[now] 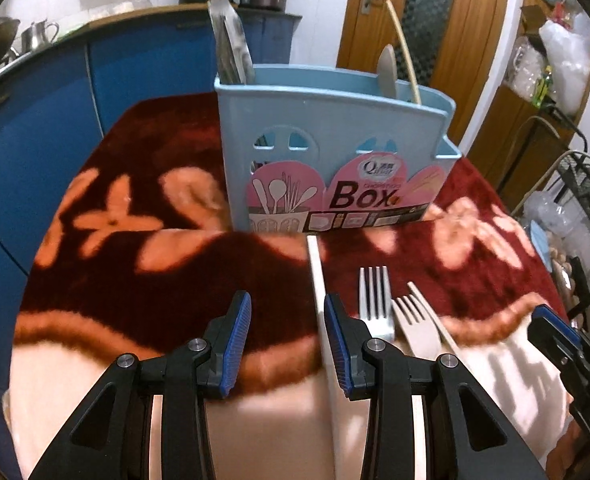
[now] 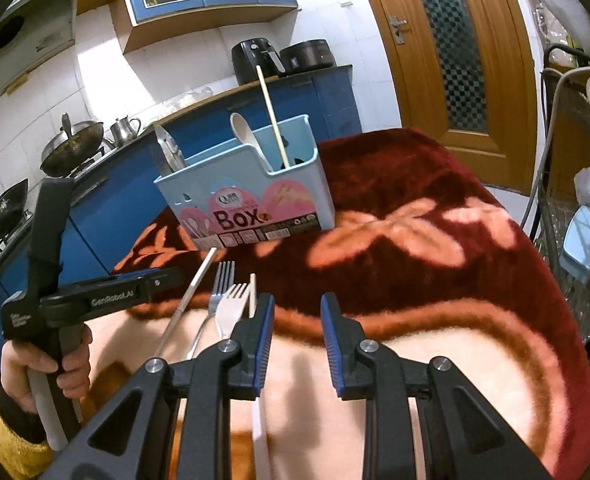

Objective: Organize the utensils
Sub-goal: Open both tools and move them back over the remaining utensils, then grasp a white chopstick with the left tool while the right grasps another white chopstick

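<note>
Blue-padded left tool (image 1: 287, 344) stood apart and empty over the surface (image 1: 199, 280); a white stick (image 1: 315, 272), metal fork (image 1: 374, 300) and pale fork (image 1: 415, 320) lay just right of it, before the utensil box (image 1: 335, 160) (already holding utensils). Right wrist view: right tool (image 2: 297, 344) was likewise apart, empty, the pale fork (image 2: 231, 312) near its left finger.

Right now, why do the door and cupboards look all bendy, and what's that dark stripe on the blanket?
Left wrist view: the fisheye lens curves the door and blue counter; the utensil box casts the dark shadow on the blanket. Right wrist view: same bending, edges black.
</note>
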A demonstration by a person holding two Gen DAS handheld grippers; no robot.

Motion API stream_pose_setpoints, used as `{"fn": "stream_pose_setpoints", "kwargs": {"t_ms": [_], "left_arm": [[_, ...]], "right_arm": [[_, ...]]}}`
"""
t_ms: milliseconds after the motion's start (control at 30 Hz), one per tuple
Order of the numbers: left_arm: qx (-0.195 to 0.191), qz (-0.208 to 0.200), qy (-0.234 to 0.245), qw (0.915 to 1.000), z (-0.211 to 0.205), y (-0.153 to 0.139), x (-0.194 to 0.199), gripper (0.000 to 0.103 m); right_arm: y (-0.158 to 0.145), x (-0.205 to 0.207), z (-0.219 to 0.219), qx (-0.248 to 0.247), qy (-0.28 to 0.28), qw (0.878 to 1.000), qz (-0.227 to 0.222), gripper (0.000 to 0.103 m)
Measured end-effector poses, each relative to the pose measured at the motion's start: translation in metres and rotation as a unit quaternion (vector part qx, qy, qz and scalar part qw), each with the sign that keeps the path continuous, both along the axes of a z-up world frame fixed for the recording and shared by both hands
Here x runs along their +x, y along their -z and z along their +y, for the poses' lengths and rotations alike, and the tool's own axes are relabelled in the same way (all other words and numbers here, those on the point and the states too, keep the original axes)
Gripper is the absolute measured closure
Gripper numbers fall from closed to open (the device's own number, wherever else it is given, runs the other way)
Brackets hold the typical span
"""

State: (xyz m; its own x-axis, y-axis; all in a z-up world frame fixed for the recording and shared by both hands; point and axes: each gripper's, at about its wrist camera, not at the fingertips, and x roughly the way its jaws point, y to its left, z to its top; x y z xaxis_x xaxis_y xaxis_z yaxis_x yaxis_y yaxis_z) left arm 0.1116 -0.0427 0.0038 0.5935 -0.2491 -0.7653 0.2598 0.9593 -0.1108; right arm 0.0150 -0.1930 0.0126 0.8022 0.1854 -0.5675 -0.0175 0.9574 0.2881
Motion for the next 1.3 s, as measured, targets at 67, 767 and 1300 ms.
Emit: {"fn": "stream_pose_setpoints", "kwargs": {"t_ms": [67, 767, 1300], "left_arm": [[0.0, 0.01, 0.006, 0.9999, -0.003, 0.003, 0.006, 0.064], [-0.019, 0.059, 0.038, 0.9974, -0.02, 0.012, 0.032, 0.097], [-0.089, 0.019, -0.023, 0.9956, 0.041, -0.001, -0.006, 0.097]], "right_arm": [[0.002, 0.003, -0.002, 0.002, 0.001, 1.0, 0.003, 0.076], [0.012, 0.016, -0.007, 0.016, -0.009, 1.0, 0.02, 0.076], [0.005, 0.028, 0.032, -0.02, -0.08, 0.995, 0.051, 0.076]]}}
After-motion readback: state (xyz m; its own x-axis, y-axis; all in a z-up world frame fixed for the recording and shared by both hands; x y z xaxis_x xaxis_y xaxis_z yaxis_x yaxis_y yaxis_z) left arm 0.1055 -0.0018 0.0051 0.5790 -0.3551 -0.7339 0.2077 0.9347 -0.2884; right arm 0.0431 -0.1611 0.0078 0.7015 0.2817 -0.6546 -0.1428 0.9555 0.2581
